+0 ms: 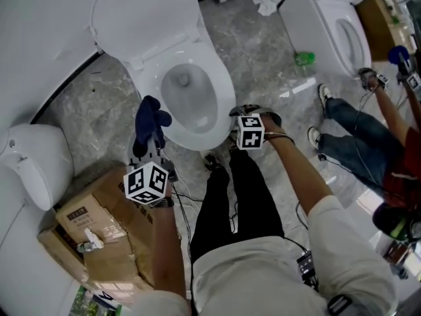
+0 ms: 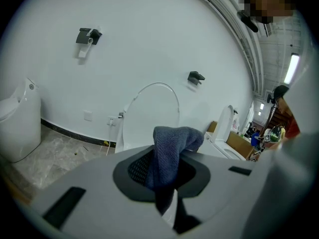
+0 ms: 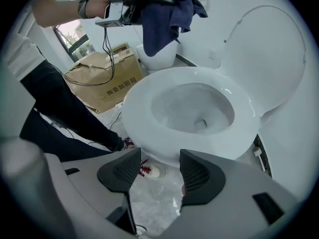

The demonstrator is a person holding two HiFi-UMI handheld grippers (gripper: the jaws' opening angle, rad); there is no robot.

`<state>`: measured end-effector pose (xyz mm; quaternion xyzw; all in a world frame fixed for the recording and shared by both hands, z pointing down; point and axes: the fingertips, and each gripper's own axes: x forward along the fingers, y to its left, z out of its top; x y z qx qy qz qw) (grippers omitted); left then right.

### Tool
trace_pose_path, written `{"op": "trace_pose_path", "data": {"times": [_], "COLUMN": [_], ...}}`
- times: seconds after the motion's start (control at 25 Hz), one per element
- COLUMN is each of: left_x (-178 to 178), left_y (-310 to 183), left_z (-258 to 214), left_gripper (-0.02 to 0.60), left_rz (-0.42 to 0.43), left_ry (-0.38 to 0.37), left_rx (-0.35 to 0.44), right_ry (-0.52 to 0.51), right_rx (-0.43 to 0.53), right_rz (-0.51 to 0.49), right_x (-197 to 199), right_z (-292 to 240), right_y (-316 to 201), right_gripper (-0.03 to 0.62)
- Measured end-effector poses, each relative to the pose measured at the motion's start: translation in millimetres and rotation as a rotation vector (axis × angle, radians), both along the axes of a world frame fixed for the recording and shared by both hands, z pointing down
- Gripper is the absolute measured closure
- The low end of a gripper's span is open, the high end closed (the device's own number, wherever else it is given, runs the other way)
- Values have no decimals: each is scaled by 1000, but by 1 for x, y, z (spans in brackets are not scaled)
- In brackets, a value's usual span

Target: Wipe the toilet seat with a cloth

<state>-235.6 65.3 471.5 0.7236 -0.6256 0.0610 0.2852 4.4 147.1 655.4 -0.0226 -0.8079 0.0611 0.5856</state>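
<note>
The white toilet stands with its lid (image 1: pixel 141 15) raised and its seat (image 1: pixel 223 91) down over the bowl. A dark blue cloth (image 1: pixel 150 125) hangs from my left gripper (image 1: pixel 151 142), which is shut on it just left of the seat's front edge. In the left gripper view the cloth (image 2: pixel 169 151) droops between the jaws, with the lid (image 2: pixel 152 111) behind it. My right gripper (image 1: pixel 253 114) is at the seat's front right. It (image 3: pixel 159 168) stands open and holds nothing, pointing down past the seat's front rim (image 3: pixel 144 108) to the floor. The cloth (image 3: pixel 164 19) shows there too, above the seat.
Cardboard boxes (image 1: pixel 99 236) lie at the lower left, beside a white fixture (image 1: pixel 33 163). A second toilet (image 1: pixel 342 28) stands at the upper right, with another person's legs (image 1: pixel 358 133) near it. A green bottle (image 1: pixel 304 58) and cables lie on the marble floor. My own legs (image 1: pixel 230 196) are before the bowl.
</note>
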Motion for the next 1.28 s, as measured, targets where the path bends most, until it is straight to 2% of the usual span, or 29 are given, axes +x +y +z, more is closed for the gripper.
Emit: {"op": "trace_pose_path", "data": {"times": [0.4, 0.68, 0.92, 1.08, 1.28], "left_x": [9, 13, 17, 19, 27], "left_y": [-14, -28, -49, -72, -106], "left_z": [18, 37, 59, 75, 97], "left_gripper": [540, 540, 540, 540, 540], "left_rz": [-1, 10, 11, 1, 12], "left_ry": [9, 5, 9, 26, 54], "left_rx": [3, -9, -5, 6, 21], "right_ry": [24, 26, -34, -70, -206], "right_rx": [38, 36, 29, -33, -93], "right_rz": [85, 85, 142, 229, 437], "right_x": [2, 2, 2, 4, -2], "right_z": [47, 72, 79, 79, 58], "right_y": [8, 10, 8, 9, -12], "right_gripper": [335, 335, 352, 364, 377]}}
